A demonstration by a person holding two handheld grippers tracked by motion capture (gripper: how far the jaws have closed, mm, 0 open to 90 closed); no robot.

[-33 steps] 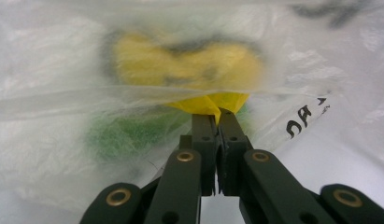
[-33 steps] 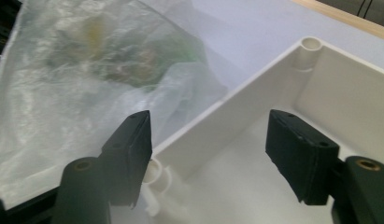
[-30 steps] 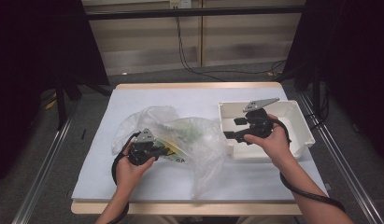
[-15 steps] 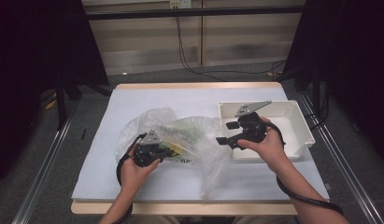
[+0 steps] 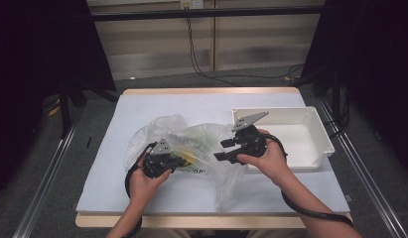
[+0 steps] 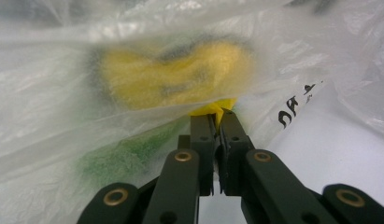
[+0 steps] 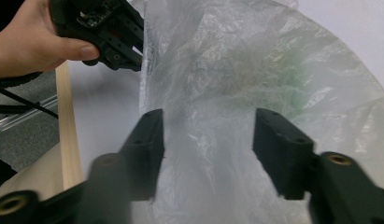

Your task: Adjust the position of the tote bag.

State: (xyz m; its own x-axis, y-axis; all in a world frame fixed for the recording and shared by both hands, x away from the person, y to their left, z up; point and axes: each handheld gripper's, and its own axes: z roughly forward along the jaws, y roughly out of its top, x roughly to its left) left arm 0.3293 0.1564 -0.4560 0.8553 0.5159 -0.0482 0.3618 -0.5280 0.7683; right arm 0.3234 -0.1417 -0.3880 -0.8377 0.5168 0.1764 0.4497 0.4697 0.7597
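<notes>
Right gripper crossed from white bin to clear plastic bag at mid-table, jaws just narrowing, film between them, not yet pinched. Left gripper clamped on bag and yellow packet. Two-handed opening looks imminent.

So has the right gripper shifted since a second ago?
Yes. The right gripper has moved left, off the white bin and onto the plastic bag, jaws closing around the film.

White bin at right, white table cover, black cables
</notes>
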